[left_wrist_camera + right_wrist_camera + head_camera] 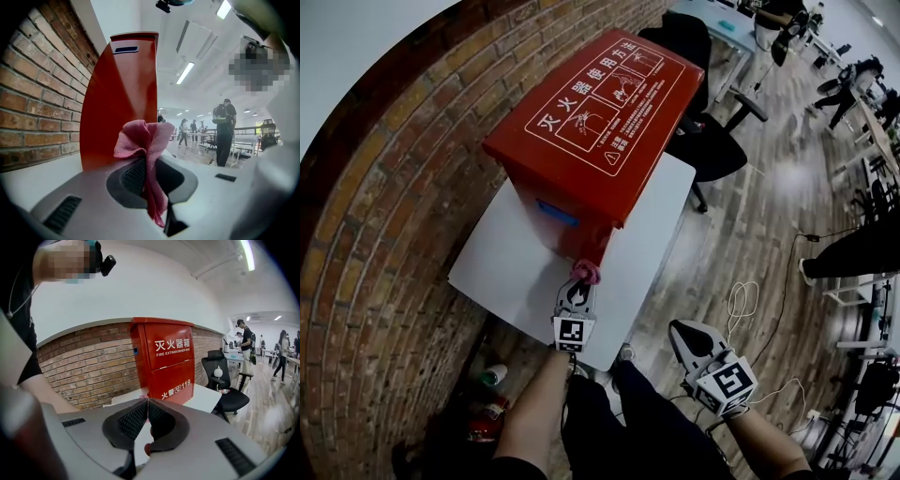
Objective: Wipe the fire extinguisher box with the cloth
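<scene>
The red fire extinguisher box (pixel 592 122) stands upright on a white table (pixel 511 253) against the brick wall; white Chinese print covers its top. In the right gripper view the red fire extinguisher box (pixel 165 359) shows "FIRE EXTINGUISHER BOX" and 119 on its front. My left gripper (pixel 577 291) is shut on a pink cloth (pixel 586 272), held at the box's lower near corner. In the left gripper view the pink cloth (pixel 146 154) bunches out between the jaws, right by the box's red side (pixel 119 103). My right gripper (pixel 689 339) hangs off the table to the right, jaws closed on nothing.
A brick wall (pixel 384 187) runs along the left. A black office chair (pixel 712 141) sits behind the table on the wooden floor. Red extinguishers and a bottle (pixel 487 403) lie below the table's near edge. A white cable (pixel 739 302) trails on the floor. People stand far off (pixel 224 131).
</scene>
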`<state>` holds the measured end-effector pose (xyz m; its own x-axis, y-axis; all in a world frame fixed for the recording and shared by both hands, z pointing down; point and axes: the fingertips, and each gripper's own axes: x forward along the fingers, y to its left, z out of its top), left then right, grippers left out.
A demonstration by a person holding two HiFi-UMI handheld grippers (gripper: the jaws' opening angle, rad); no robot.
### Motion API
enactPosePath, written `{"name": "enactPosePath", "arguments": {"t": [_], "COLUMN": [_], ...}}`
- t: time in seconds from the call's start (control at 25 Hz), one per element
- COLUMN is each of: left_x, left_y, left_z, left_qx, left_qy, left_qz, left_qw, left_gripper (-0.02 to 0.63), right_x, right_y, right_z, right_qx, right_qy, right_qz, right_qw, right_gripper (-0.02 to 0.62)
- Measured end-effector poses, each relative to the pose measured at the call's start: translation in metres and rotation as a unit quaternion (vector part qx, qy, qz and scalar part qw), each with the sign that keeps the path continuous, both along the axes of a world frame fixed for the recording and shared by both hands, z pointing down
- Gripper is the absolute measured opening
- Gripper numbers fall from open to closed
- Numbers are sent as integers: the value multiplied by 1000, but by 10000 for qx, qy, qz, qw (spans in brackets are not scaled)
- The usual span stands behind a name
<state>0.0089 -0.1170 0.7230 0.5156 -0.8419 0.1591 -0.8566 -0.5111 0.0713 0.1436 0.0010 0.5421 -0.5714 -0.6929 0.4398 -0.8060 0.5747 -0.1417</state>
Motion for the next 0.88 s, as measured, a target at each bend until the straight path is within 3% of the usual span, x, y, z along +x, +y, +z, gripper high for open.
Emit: {"name": "enactPosePath", "arguments": {"t": [0.88], "left_x": [-46], "left_y": [-27], "left_z": [10], "left_qx": [9], "left_qy": [-86], "left_qz": [-409], "left_qw": [9991], "left_gripper": [55], "right_x": [-11], "right_y": [-12], "right_z": [12], "right_qx": [-103], "right_qy": [7], "right_qz": [-87], "right_qw": [9999], "right_gripper": [20]}}
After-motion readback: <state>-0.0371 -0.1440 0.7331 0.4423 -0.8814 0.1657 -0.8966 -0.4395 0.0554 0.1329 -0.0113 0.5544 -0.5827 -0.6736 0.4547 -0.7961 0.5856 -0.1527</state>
